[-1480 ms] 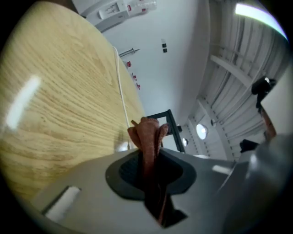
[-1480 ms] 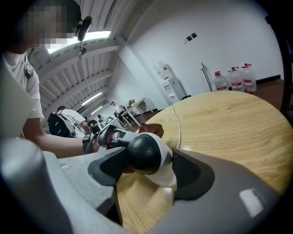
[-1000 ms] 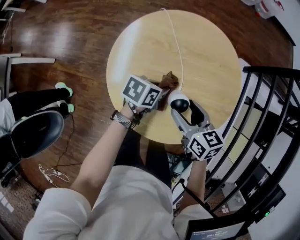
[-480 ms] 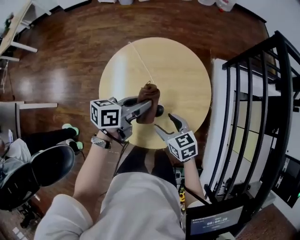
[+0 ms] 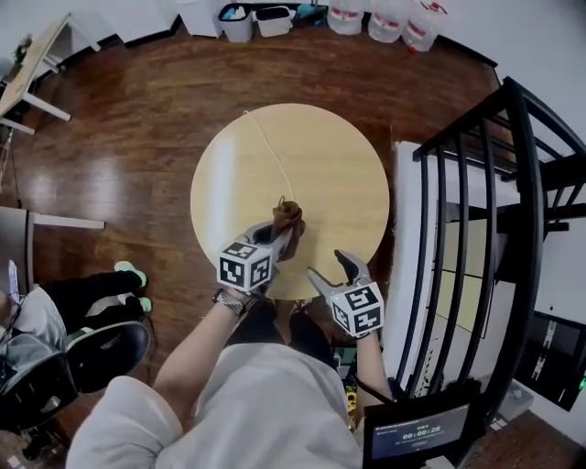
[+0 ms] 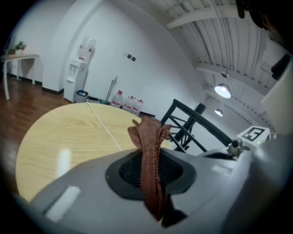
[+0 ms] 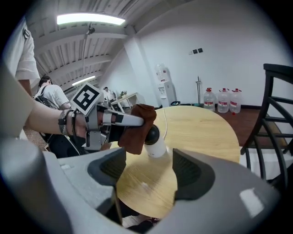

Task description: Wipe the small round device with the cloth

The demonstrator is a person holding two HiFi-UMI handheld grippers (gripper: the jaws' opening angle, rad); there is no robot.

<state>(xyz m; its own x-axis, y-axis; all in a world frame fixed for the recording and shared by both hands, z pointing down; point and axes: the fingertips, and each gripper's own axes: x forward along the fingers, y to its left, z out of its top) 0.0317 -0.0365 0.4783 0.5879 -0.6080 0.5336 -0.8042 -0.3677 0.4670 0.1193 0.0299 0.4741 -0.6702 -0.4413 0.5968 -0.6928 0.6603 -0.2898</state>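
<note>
The left gripper (image 5: 283,234) has its jaws clamped tight on a brown cloth (image 6: 152,155), which stands up in a bunched fold between the two grey pads. In the right gripper view that cloth (image 7: 136,128) hangs from the left gripper's tips and presses against the left side of the small round device (image 7: 154,139), a white stubby body with a black domed head. The device stands upright on the round wooden table (image 7: 206,130), close to its near edge. From the head view the cloth (image 5: 287,218) covers the spot, and the device itself cannot be made out beneath it. The right gripper (image 5: 328,267) is held just off the near right edge of the table, apart from the device. Its jaws stand wide, with only bare tabletop showing between the pads. A thin white cable (image 5: 264,151) runs from the far left edge of the table (image 5: 348,174) towards the cloth. A black metal railing (image 5: 476,211) stands to the right of the table. Large water bottles (image 5: 389,18) line the far wall, and a white water dispenser (image 6: 80,68) stands beside them. A seated person (image 5: 55,311) is at the near left, well apart from the table.
</note>
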